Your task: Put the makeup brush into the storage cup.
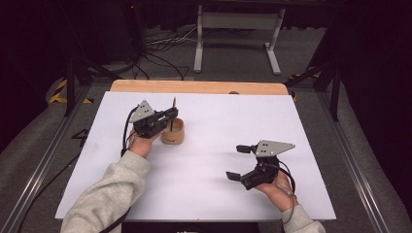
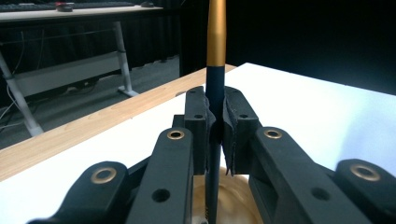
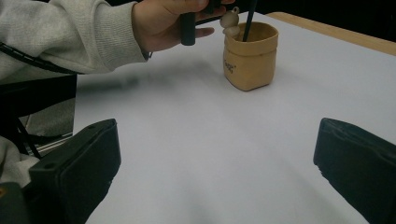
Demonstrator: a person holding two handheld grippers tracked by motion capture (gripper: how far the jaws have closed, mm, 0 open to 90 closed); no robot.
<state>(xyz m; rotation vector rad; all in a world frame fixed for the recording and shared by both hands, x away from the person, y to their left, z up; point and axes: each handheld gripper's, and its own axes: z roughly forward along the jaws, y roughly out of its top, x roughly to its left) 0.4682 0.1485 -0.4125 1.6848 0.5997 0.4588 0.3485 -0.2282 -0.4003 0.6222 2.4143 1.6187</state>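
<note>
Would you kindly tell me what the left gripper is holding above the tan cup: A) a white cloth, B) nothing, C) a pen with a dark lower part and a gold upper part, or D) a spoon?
C: the left gripper is shut on a pen, dark below and gold above, standing upright with its lower end in the cup.

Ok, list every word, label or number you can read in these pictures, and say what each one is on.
Small dark print on the side of the tan cup: too small and blurred to read.
The pen held upright in the left gripper: no writing to be seen.
The right gripper, the white table: no text or numbers to be seen.
</note>
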